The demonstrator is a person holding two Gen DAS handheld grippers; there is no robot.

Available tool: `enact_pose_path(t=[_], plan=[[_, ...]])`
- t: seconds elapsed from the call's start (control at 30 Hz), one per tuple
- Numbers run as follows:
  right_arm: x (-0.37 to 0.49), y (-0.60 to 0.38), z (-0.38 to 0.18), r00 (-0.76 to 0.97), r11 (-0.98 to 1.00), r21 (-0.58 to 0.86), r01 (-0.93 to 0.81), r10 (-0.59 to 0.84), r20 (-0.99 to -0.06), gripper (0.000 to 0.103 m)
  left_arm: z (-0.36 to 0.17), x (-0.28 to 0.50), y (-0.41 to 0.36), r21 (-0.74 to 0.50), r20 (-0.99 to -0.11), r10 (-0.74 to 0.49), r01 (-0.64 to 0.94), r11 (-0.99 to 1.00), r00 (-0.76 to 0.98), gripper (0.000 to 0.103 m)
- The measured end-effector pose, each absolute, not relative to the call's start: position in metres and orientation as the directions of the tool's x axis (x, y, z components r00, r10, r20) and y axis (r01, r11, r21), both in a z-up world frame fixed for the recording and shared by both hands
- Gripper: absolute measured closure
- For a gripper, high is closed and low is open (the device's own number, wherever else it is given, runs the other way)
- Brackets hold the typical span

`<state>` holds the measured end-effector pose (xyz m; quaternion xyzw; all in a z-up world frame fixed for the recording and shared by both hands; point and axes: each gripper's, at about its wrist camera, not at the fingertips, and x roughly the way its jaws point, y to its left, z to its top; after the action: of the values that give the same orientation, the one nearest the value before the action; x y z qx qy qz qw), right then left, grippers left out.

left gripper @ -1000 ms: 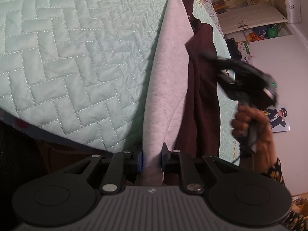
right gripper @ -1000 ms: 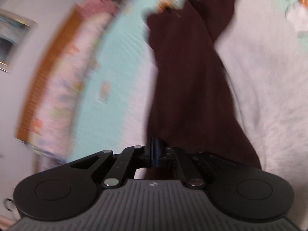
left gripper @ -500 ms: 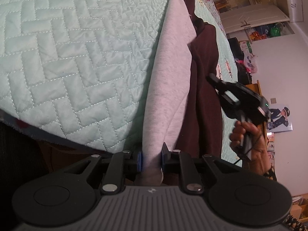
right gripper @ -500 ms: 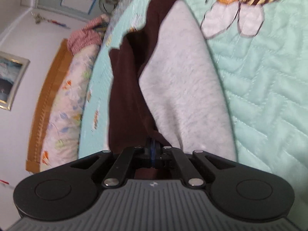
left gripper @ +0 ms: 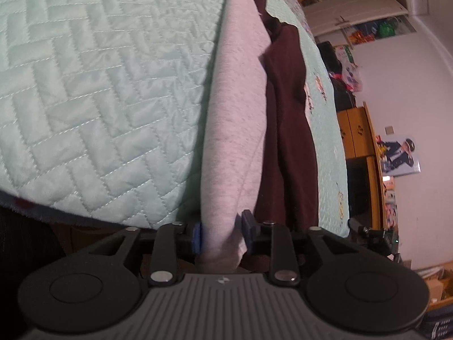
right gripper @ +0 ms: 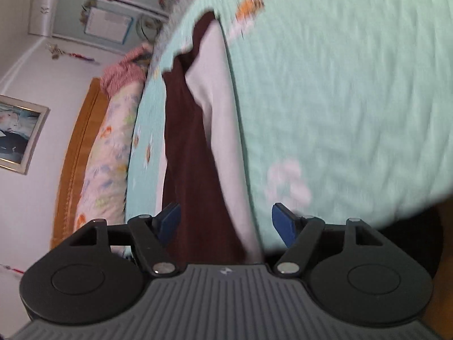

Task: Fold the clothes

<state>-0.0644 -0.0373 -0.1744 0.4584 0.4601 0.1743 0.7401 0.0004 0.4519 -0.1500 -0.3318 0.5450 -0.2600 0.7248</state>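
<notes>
Your left tool (left gripper: 221, 236) sat at the near edge of the bed, with the grey hem of the garment (left gripper: 235, 130) between its blue pads. The jaws were opening at that moment: the left pad lay against the cloth, while the right pad stood just clear of it, so the fabric was between them rather than pinched. The garment stretched away from you in a long narrow strip across the mint quilted bedspread (left gripper: 93, 85), grey fleece on the left and the dark maroon side (left gripper: 288, 130) folded alongside it on the right.

Your right tool (right gripper: 226, 222) was spread wide and also opening. The same garment (right gripper: 215, 147) ran up between its jaws, maroon to the left and grey to the right, but neither blue pad touched the cloth; both stood well off its edges. That view was blurred, so fine detail of the bedspread (right gripper: 339, 99) was hard to read, though pale patches and an orange motif showed on it.

In the left wrist view, a small part of the right tool (left gripper: 376, 238) showed low beside the bed's far side. A wooden headboard (right gripper: 73, 153) and a floral pillow (right gripper: 110, 147) lay to the left in the right wrist view.
</notes>
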Motion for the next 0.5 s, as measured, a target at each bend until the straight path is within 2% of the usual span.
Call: enact_pose_path(t=[0.13,0.27,0.33,0.37,0.4,0.43,0.5], plan=[[-0.063,-0.02,-0.189,0.459,0.564,0.814,0.14,0.691,-0.558,0.029,-0.147,0.003,0.445,-0.75,-0.626,-0.735,0.056,0.659,0.261,0.068],[-0.056,-0.009,-0.199,0.432,0.506,0.855,0.115,0.749,-0.502,0.03,-0.151,0.006,0.445,-0.759,-0.619,-0.744,0.052,0.649,0.252,0.068],[-0.055,-0.001,-0.203,0.399,0.512,0.852,0.104,0.764,-0.508,0.045,-0.151,0.008,0.444,-0.757,-0.62,-0.746,0.064,0.65,0.242,0.071],[-0.054,0.002,-0.204,0.388,0.524,0.846,0.102,0.762,-0.519,0.049,-0.149,0.008,0.442,-0.747,-0.629,-0.74,0.08,0.66,0.238,0.08],[-0.053,0.004,-0.205,0.38,0.538,0.837,0.101,0.757,-0.532,0.059,-0.147,0.008,0.439,-0.732,-0.639,-0.732,0.104,0.673,0.235,0.086],[-0.054,0.004,-0.204,0.377,0.545,0.832,0.101,0.753,-0.539,0.07,-0.144,0.008,0.436,-0.716,-0.651,-0.721,0.125,0.687,0.238,0.087],[-0.055,0.004,-0.201,0.378,0.553,0.827,0.101,0.748,-0.546,0.078,-0.137,0.008,0.431,-0.687,-0.673,-0.699,0.146,0.712,0.242,0.089]])
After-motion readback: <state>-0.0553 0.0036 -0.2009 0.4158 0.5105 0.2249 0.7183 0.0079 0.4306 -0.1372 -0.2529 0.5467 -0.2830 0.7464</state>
